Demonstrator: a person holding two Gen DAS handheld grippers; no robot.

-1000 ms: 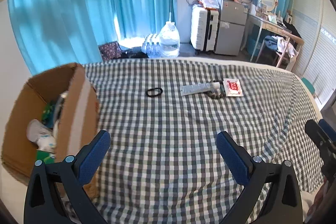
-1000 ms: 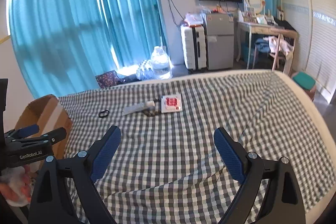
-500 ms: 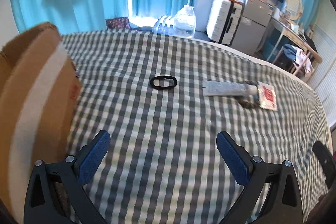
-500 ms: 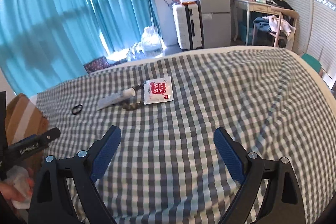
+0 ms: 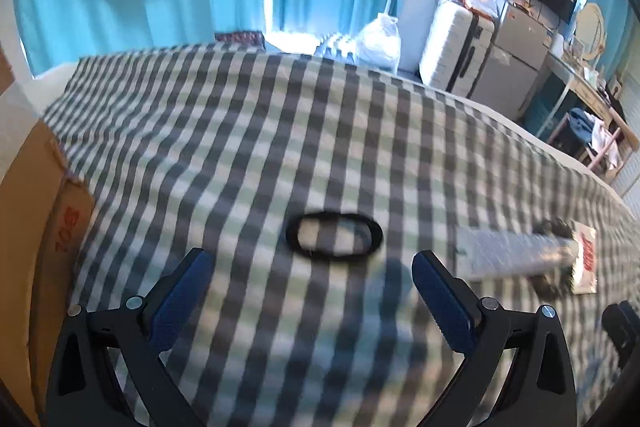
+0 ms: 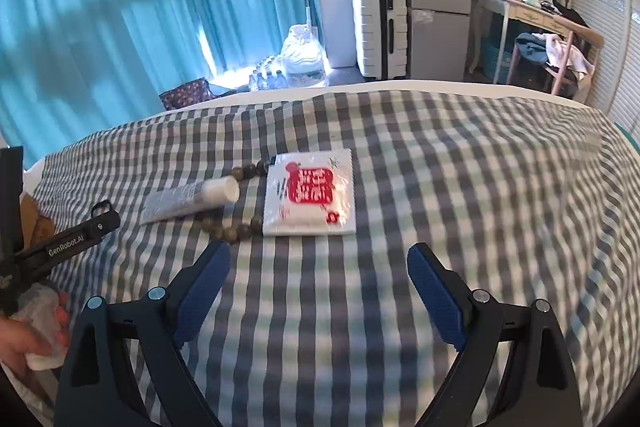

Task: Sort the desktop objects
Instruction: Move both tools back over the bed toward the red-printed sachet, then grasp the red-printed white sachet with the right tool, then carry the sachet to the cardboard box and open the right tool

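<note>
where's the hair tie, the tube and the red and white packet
hair tie (image 5: 334,235), left wrist view, its rim
tube (image 6: 188,198), right wrist view, mid body
red and white packet (image 6: 310,191), right wrist view, red print

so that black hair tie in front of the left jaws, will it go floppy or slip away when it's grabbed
The black hair tie is a thin loop lying flat on the checked cloth, so it will probably sag limp once lifted. It looks light, so a pad might drag it along instead. The soft cloth may bunch up under the jaws.
</note>
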